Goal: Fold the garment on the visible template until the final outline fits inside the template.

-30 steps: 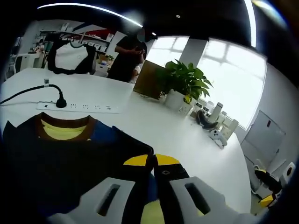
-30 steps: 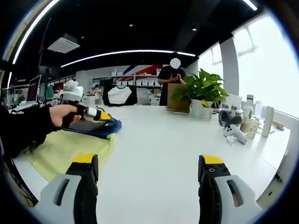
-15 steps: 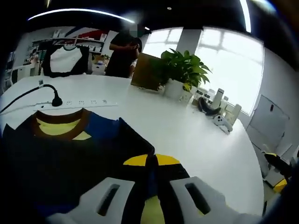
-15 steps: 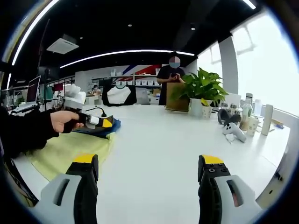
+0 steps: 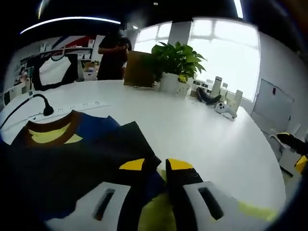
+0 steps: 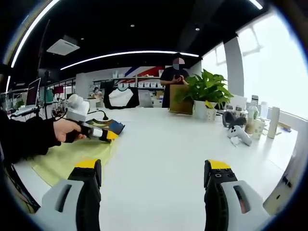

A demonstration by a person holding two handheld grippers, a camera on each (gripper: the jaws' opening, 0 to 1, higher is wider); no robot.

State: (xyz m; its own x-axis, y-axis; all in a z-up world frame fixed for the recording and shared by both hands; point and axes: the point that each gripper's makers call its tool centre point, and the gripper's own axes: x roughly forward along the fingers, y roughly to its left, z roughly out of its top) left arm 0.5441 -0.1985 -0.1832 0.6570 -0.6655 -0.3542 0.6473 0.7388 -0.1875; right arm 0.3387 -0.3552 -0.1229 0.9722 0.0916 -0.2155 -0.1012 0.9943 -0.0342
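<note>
A dark garment (image 5: 72,159) with a blue panel and a brown collar lies spread on the white table (image 5: 202,139), over a yellow-green template (image 5: 154,217). My left gripper (image 5: 155,165) is low at the garment's near right corner. Its yellow-tipped jaws stand slightly apart with the hem lying between them. In the right gripper view a person's hand holds that left gripper (image 6: 98,133) at the garment (image 6: 110,126), on the far end of the template (image 6: 65,158). My right gripper (image 6: 154,166) hovers open over bare table, with nothing between its jaws.
A power strip (image 5: 77,106) with a black cable lies beyond the collar. A potted plant (image 5: 175,57), a brown box and a standing person (image 5: 113,55) are at the far edge. Controllers (image 6: 238,134) and bottles (image 6: 272,122) sit at the right.
My left gripper's jaws, pressed together on the hem before, have parted a little. It has also dropped lower toward the template. My right gripper has stayed put.
</note>
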